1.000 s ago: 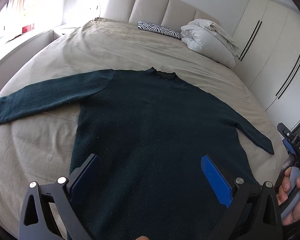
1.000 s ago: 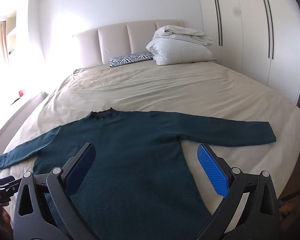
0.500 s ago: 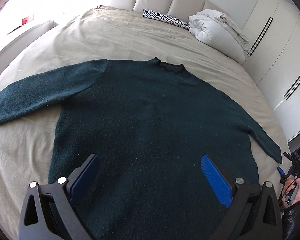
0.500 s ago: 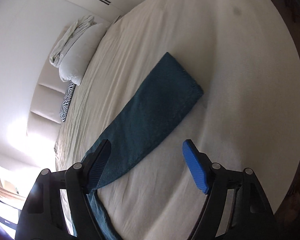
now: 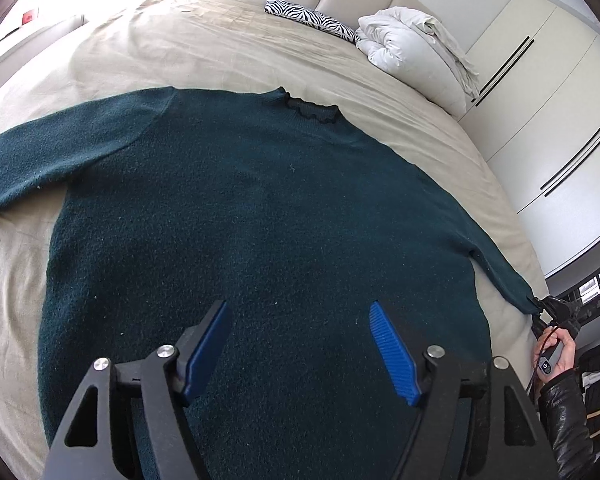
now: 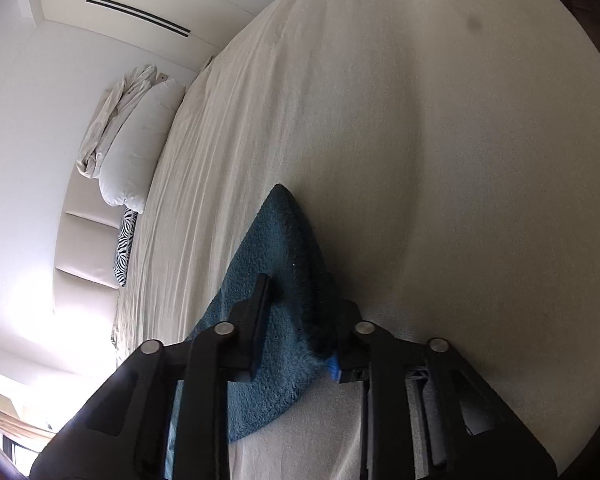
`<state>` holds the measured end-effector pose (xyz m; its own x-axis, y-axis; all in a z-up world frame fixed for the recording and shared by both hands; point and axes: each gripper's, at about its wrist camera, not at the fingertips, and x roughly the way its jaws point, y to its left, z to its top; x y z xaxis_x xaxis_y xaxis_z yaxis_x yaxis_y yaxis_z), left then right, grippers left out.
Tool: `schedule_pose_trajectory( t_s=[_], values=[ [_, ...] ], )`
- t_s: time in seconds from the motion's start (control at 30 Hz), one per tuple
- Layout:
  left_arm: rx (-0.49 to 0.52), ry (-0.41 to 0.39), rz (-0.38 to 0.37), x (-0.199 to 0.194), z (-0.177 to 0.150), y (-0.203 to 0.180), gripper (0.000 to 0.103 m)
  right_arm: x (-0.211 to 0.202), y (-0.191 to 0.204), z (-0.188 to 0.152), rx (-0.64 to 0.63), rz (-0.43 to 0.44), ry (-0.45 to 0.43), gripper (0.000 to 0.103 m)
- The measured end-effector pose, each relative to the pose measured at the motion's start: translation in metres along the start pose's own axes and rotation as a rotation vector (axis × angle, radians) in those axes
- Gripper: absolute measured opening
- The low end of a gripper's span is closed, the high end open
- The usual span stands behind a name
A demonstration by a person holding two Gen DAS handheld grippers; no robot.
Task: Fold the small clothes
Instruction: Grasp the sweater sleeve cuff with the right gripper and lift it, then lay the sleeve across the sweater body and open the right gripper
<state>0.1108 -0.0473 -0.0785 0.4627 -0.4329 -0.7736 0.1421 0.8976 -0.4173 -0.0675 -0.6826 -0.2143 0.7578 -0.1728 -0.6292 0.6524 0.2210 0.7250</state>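
A dark teal long-sleeved sweater (image 5: 260,216) lies flat on the bed, front down toward me, collar (image 5: 312,110) at the far side and both sleeves spread out. My left gripper (image 5: 300,332) is open and empty, hovering over the sweater's lower body. My right gripper (image 6: 300,316) is shut on the cuff of the right sleeve (image 6: 278,248), which bunches between its fingers just above the sheet. In the left wrist view the right gripper (image 5: 552,308) shows at the sleeve's end, at the bed's right edge.
The beige sheet (image 5: 220,52) covers the whole bed. A white folded duvet (image 5: 416,56) and a zebra pillow (image 5: 312,20) lie at the headboard. White wardrobe doors (image 5: 548,120) stand along the right. The bed's right edge is close to the right gripper.
My right gripper swung to the right sleeve's end and closed on the cuff. My left gripper moved forward over the sweater's body and narrowed slightly, still open.
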Motion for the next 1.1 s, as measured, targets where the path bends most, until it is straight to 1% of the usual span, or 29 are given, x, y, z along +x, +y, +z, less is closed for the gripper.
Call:
schedule_pose_trajectory(
  t_s=[0.07,0.13,0.2,0.3,0.4,0.57,0.7,0.87,0.97,1.03,1.07,1.1],
  values=[
    [-0.002,-0.004,-0.009,-0.002,0.000,0.002,0.070,-0.002,0.022,-0.009,-0.060,-0.028,-0.010,0.008],
    [-0.009,-0.014,-0.023,-0.005,0.001,0.006,0.070,-0.002,0.051,-0.019,-0.132,-0.039,-0.017,0.008],
    [-0.017,-0.025,-0.035,-0.009,0.002,0.011,0.070,0.002,0.088,-0.033,-0.225,-0.045,-0.016,0.008],
    [-0.032,-0.036,-0.050,-0.015,0.003,0.021,0.069,0.015,0.160,-0.069,-0.397,-0.043,0.014,0.007],
    [-0.056,-0.045,-0.062,-0.020,0.003,0.032,0.068,0.034,0.234,-0.121,-0.596,-0.029,0.051,0.007],
    [-0.091,-0.077,-0.060,-0.032,0.005,0.053,0.068,0.067,0.322,-0.229,-0.825,0.008,0.132,0.007],
    [-0.142,-0.103,-0.064,-0.041,0.007,0.076,0.068,0.080,0.364,-0.312,-0.949,0.054,0.203,0.007],
    [-0.204,-0.136,-0.063,-0.052,0.008,0.104,0.068,0.084,0.395,-0.406,-1.049,0.131,0.304,0.007],
    [-0.232,-0.154,-0.058,-0.059,0.008,0.120,0.068,0.074,0.397,-0.464,-1.112,0.165,0.345,0.007],
    [-0.243,-0.164,-0.053,-0.063,0.008,0.127,0.068,0.072,0.399,-0.494,-1.140,0.183,0.381,0.007],
    [-0.249,-0.168,-0.050,-0.064,0.008,0.131,0.068,0.068,0.396,-0.512,-1.155,0.183,0.395,0.007],
    [-0.254,-0.170,-0.049,-0.065,0.008,0.135,0.068,0.070,0.397,-0.522,-1.169,0.178,0.401,0.007]
  ],
)
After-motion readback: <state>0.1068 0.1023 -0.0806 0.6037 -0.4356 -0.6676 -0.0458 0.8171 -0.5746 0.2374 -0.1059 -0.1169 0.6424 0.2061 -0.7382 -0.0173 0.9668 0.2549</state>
